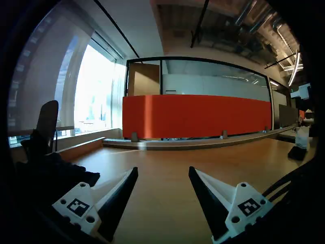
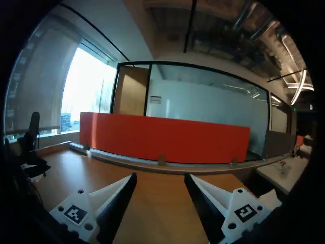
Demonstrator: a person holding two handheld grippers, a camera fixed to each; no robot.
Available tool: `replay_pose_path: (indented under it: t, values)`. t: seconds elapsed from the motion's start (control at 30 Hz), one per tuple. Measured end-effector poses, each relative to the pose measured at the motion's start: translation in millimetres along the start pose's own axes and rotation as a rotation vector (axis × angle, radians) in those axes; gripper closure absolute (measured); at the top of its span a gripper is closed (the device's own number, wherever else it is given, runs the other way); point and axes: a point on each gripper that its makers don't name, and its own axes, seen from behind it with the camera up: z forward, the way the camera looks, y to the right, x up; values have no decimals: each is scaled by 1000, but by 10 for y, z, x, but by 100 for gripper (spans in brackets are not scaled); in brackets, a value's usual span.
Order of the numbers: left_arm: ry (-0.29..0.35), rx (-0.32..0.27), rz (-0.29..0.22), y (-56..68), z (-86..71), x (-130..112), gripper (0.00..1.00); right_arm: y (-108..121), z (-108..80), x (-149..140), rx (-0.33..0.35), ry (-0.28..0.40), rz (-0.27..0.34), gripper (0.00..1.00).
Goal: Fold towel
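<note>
My left gripper (image 1: 163, 170) is open above a bare wooden tabletop (image 1: 170, 162), with nothing between its fingers. A dark, soft-looking heap (image 1: 57, 171) lies on the table just left of its left finger; I cannot tell whether it is a towel. My right gripper (image 2: 160, 175) is also open over the same wooden tabletop (image 2: 162, 203), and it holds nothing. In the right gripper view a dark shape (image 2: 30, 158) sits at the far left edge of the table.
An orange divider panel (image 1: 195, 116) runs along the table's far edge, also seen in the right gripper view (image 2: 162, 138). A small dark object (image 1: 297, 152) and a clear container (image 1: 302, 137) stand at the far right. A bright window (image 1: 93, 97) is on the left.
</note>
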Motion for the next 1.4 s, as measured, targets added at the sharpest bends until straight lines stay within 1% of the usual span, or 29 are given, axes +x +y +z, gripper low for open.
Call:
replay_pose_path:
  t: [0.2, 0.37, 0.5, 0.8, 0.93, 1.0, 1.1, 1.2, 1.4]
  values:
    - [0, 0, 0, -1, 3, 0, 8, 162, 25, 34, -12, 20, 17, 10]
    - [0, 0, 0, 2, 0, 1, 8, 306, 65, -17, -28, 27, 28, 10]
    - [0, 0, 0, 3, 1, 0, 8, 387, 89, -64, -40, 46, 30, 10]
    - [0, 0, 0, 3, -4, 1, 8, 541, 83, -346, -65, 53, 53, 9]
    - [0, 0, 0, 4, -5, 0, 8, 580, 35, -497, -73, 52, 92, 7]
    - [0, 0, 0, 5, -6, -1, 8, 601, 13, -583, -79, 50, 114, 4]
    - [0, 0, 0, 6, -8, 0, 8, 633, -8, -733, -94, 42, 137, 3]
    - [0, 0, 0, 6, -9, 1, 8, 640, -22, -856, -105, 36, 153, 2]
    - [0, 0, 0, 6, -7, -1, 8, 576, -13, -1051, -96, 35, 168, 1]
